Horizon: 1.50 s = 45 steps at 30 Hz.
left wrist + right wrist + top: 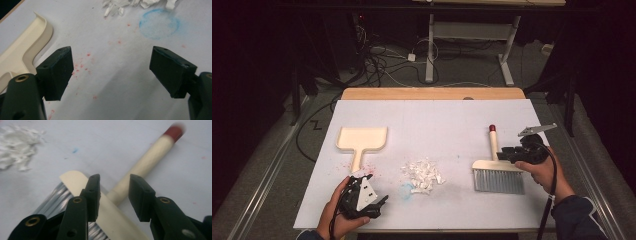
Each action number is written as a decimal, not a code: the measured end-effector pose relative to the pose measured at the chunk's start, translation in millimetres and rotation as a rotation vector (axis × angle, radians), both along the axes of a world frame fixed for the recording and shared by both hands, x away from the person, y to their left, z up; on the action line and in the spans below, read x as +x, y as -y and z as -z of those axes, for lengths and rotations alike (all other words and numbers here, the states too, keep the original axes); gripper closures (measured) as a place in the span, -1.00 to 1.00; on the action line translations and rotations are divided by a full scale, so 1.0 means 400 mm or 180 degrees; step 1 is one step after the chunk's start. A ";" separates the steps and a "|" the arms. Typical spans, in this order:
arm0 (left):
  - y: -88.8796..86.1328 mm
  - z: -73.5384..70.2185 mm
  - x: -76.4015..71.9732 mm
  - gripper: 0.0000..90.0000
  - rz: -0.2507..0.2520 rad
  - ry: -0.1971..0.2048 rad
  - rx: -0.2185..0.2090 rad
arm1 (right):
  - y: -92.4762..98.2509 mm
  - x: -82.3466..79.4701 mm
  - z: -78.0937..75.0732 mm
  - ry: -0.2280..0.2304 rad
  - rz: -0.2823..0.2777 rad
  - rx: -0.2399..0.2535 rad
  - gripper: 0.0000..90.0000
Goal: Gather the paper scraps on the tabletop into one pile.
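two grippers: one is held in each hand over the white table (452,120).
left gripper (110,72): jaws wide apart, nothing between them, near the front left corner, just beside the dustpan (361,140) handle.
right gripper (113,195): jaws apart, placed around the brush (497,172) neck, not pressed on it.
brush: flat near the right edge.
paper scraps (423,175): piled mid-table, toward the front edge.

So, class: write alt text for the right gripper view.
The right gripper has its two black jaws apart around the base of a cream brush handle, not visibly clamping it. Shredded white paper lies upper left on the white table.
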<state>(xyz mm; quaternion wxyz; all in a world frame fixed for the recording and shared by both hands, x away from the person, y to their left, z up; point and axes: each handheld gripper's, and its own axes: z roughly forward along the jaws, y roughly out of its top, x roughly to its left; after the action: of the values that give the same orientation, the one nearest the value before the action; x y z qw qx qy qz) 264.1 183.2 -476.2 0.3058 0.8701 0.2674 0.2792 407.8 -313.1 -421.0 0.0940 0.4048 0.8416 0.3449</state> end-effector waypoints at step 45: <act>0.016 -0.003 0.017 -0.59 0.0072 0.0041 -0.0023 | -0.082 -0.098 -0.059 0.1741 0.0534 0.0210 -0.63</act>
<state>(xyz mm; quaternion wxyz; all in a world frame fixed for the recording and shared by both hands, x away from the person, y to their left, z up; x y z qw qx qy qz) 270.9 176.7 -474.8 0.3138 0.8701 0.2565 0.2804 368.8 -280.2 -397.6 0.3325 0.3678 0.7369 0.4596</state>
